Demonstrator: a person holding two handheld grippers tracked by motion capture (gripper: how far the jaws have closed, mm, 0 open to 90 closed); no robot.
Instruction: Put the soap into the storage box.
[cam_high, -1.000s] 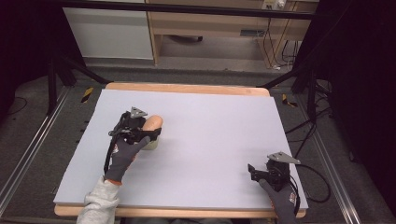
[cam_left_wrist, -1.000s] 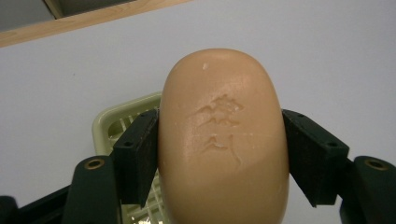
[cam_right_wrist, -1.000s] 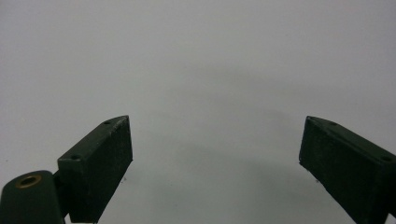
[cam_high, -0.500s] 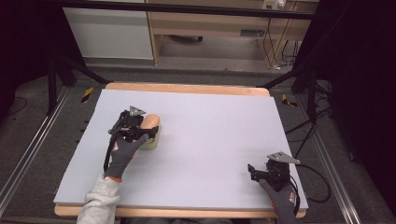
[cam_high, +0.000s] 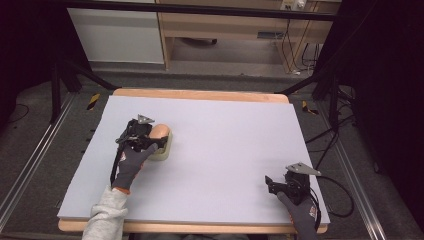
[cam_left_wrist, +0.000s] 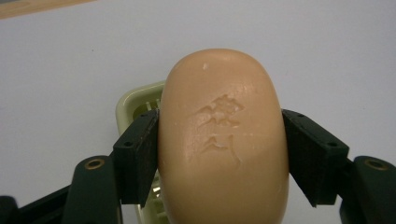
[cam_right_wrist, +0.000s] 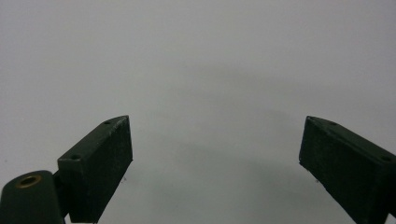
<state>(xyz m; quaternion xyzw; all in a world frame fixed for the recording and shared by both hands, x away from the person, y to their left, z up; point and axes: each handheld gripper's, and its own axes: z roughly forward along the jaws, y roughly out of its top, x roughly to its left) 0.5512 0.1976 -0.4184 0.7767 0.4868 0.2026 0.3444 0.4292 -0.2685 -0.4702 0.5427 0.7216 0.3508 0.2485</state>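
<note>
High view, left gripper (cam_high: 159, 141): over the left half of the lavender table mat (cam_high: 235, 145), gloved hand behind it, jaws clenched on the soap bar (cam_high: 159, 132)
High view, soap bar: peach-coloured oval, sitting over the pale green soap dish (cam_high: 165, 150); whether it touches the dish cannot be told from here
High view, right gripper (cam_high: 272, 184): near the front right corner of the mat, well apart from soap and dish
Left gripper view, soap bar (cam_left_wrist: 222, 140): held between the two black pads (cam_left_wrist: 140, 156), one pad pressing each long side about mid-length; stamped characters face the camera
Left gripper view, soap dish (cam_left_wrist: 135, 105): rim and drain slots show behind and below the bar, to its left side
Left gripper view, handling (judgement): rigid, smooth, likely waxy and slippery; rounded flanks could squirt out of flat pads; moderate weight; corners may dent if dropped
Left gripper view, grip site (judgement): the widest part of the long sides, as now, gives the pads the flattest contact
Right gripper view, right gripper (cam_right_wrist: 215, 163): jaws spread wide and released, nothing between them, bare mat beneath
</note>
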